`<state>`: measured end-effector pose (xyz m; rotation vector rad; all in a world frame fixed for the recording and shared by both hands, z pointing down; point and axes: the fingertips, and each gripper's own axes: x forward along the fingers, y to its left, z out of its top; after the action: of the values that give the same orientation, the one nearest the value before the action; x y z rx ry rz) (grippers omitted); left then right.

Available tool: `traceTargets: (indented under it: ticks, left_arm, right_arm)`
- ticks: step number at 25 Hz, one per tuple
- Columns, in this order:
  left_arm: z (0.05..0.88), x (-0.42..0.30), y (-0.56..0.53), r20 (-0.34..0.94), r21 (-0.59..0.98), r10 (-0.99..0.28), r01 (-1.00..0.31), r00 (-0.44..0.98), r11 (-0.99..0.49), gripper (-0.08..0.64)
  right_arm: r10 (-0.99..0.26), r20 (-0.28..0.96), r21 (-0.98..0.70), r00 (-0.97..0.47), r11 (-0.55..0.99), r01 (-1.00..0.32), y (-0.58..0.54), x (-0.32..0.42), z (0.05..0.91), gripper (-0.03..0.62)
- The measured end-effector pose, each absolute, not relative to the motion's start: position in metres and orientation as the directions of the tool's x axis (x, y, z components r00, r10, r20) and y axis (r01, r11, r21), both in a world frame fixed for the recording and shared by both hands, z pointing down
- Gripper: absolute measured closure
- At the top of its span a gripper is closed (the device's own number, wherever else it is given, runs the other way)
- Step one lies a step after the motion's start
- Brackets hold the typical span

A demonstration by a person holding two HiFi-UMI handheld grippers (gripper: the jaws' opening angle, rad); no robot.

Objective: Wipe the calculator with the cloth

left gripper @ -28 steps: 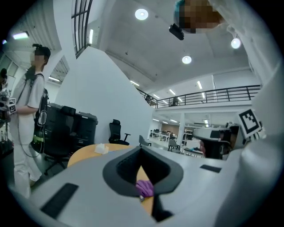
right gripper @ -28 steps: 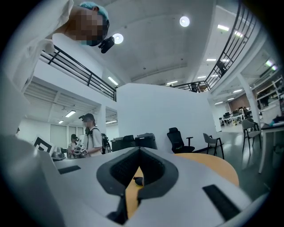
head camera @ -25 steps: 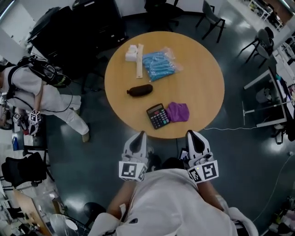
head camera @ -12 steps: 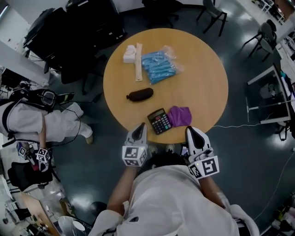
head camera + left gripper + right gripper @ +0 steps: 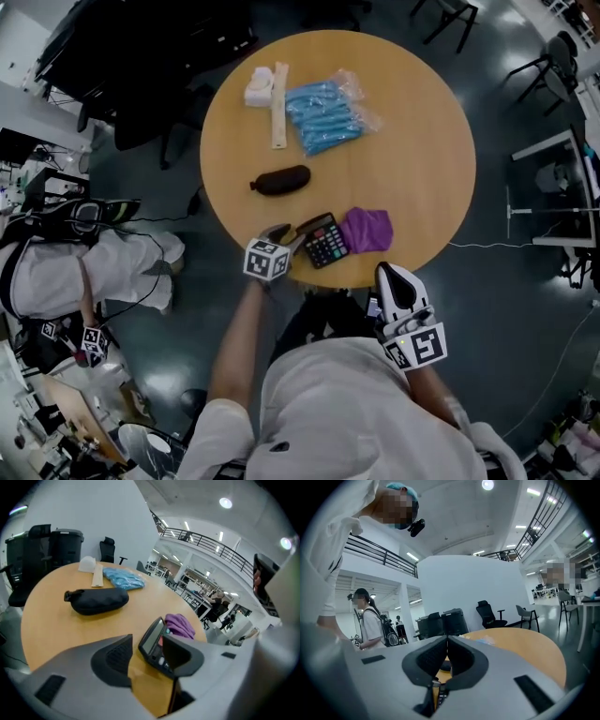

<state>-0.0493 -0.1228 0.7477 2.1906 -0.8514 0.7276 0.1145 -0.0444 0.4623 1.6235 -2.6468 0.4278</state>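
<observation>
- Left tongs [image 5: 147, 641]: the jaws have just been opening and stand spread. One end of the calculator [image 5: 151, 641] shows in the gap between them, and neither pad presses on it.
- In the head view the left tongs [image 5: 292, 232] reach over the bench edge at 6 o'clock and point toward 1 o'clock. Their tips are at the 9 o'clock end of the calculator [image 5: 325, 241].
- Right tongs [image 5: 447, 639]: the jaws are pressed together with nothing between them.
- In the head view the right tongs [image 5: 392, 272] are off the bench, just outside its rim at about 5 o'clock, well apart from the left tongs.
- Calculator: lies flat on the bench [image 5: 422, 141] close to the 6 o'clock rim, keys up.
- Cloth [image 5: 366, 228]: purple and crumpled, touching the calculator at its 3 o'clock side. No tongs are on it.
- Black pouch [image 5: 281, 180]: lies at 11 o'clock from the calculator, apart from it.
- Blue packet [image 5: 323, 114]: sits toward the bench's 12 o'clock.
- Wooden strip [image 5: 279, 117]: lies just beside the packet at its 9 o'clock.
- White block [image 5: 260, 89]: touches the strip's far end.
- A second person [image 5: 56, 272] in white stands on the floor at 9 o'clock, well clear of the bench.
</observation>
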Motion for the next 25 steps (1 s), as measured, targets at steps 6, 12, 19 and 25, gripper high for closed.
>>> traceTargets:
  ticks: [6, 12, 19, 25]
  left_arm:
    - [0.780, -0.037, -0.128, 0.727, 0.431, -0.221, -0.682, 0.650, -0.591, 0.365]
    - [0.795, -0.028, -0.126, 0.737, 0.452, -0.141, -0.637, 0.661, -0.625, 0.364]
    - [0.791, -0.019, -0.123, 0.703, 0.505, -0.125, -0.614, 0.700, -0.607, 0.432]
    - [0.777, -0.021, -0.110, 0.665, 0.527, -0.157, -0.607, 0.730, -0.595, 0.473]
  right_arm:
    - [-0.860, 0.200, -0.247, -0.469, 0.419, -0.874, -0.051, 0.118, 0.481, 0.575]
    - [-0.863, 0.216, -0.262, -0.457, 0.399, -0.879, -0.059, 0.120, 0.489, 0.575]
    - [-0.866, 0.221, -0.268, -0.448, 0.387, -0.882, -0.061, 0.124, 0.492, 0.575]
    - [-0.868, 0.213, -0.264, -0.448, 0.390, -0.882, -0.060, 0.123, 0.490, 0.575]
